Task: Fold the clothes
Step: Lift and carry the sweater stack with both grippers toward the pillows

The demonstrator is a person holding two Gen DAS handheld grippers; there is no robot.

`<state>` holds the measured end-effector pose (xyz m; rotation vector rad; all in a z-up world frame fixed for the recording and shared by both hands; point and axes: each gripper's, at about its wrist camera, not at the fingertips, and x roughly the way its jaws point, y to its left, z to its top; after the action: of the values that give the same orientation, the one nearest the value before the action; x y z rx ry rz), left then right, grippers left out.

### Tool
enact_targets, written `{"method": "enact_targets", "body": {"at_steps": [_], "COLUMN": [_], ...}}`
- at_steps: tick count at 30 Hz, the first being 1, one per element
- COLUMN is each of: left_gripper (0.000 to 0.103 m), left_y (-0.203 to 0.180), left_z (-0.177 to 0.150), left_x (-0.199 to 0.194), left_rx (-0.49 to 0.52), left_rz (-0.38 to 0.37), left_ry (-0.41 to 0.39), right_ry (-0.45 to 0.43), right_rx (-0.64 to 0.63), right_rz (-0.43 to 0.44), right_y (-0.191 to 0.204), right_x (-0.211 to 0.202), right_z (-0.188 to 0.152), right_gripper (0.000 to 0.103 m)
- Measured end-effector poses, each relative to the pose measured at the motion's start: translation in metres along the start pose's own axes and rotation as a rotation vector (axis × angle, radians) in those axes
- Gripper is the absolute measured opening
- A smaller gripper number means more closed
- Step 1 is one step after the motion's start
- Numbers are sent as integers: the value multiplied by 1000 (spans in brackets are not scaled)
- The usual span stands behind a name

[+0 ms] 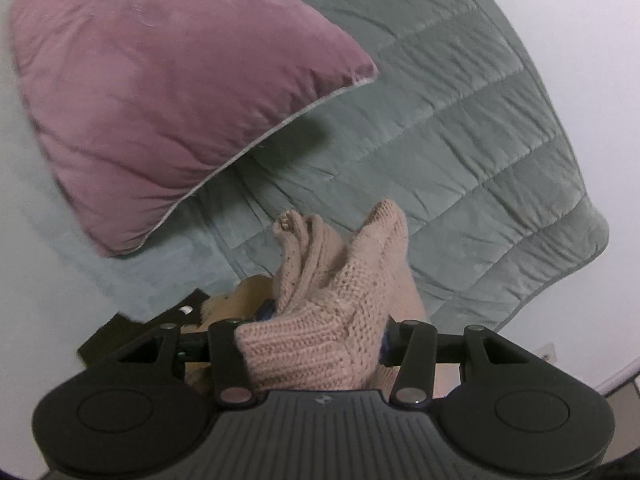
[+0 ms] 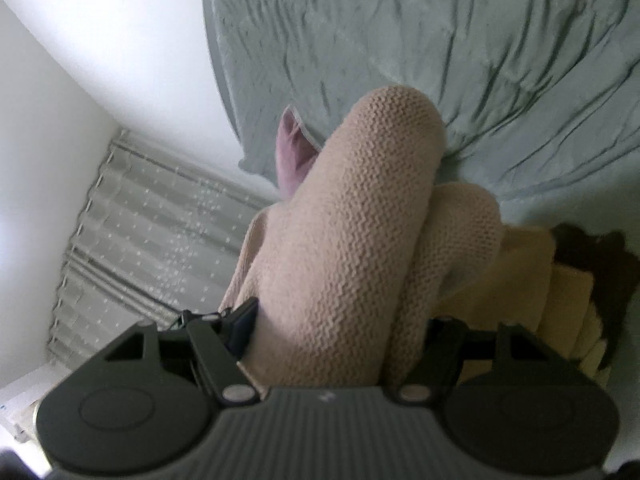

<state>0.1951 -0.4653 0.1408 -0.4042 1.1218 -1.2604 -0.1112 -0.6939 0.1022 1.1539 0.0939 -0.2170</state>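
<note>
Each gripper, left point(image 1: 320, 320) and right point(image 2: 332, 332), is matte black with a ribbed grey centre plate bearing a small logo. Round discs flank the plate. Silver rivets pin the black linkage arms, with blue fingers point(image 2: 242, 324).

Soft, dim light (fisheye-warped edges)

White walls point(image 1: 580, 40) enclose a grey-green quilted bed point(image 1: 460, 152), mauve pillow point(image 1: 160, 92), sheer curtain point(image 2: 152, 220).
</note>
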Motion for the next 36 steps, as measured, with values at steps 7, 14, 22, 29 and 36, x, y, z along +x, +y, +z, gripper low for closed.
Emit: {"method": "enact_targets", "body": {"at_steps": [7, 14, 22, 29, 36], "left_gripper": [46, 49, 60, 60, 60], "left_y": [19, 56, 48, 28, 9], "left_z": [6, -10, -8, -5, -10], "left_x": [55, 86, 76, 58, 48], "left_rx": [39, 38, 62, 116, 192], "left_rz": [-1, -11, 29, 131, 221], "left_ry": [61, 20, -32, -94, -158], "right_ry": [-80, -121, -128, -101, -101], "right_rx": [13, 27, 12, 13, -9], "right_rz": [-63, -119, -97, -112, -137], "right_y": [-29, -90, -105, -102, -98], "right_x": [5, 11, 14, 2, -15], "right_z": [3, -24, -31, -31, -36], "right_gripper": [69, 71, 84, 92, 100]}}
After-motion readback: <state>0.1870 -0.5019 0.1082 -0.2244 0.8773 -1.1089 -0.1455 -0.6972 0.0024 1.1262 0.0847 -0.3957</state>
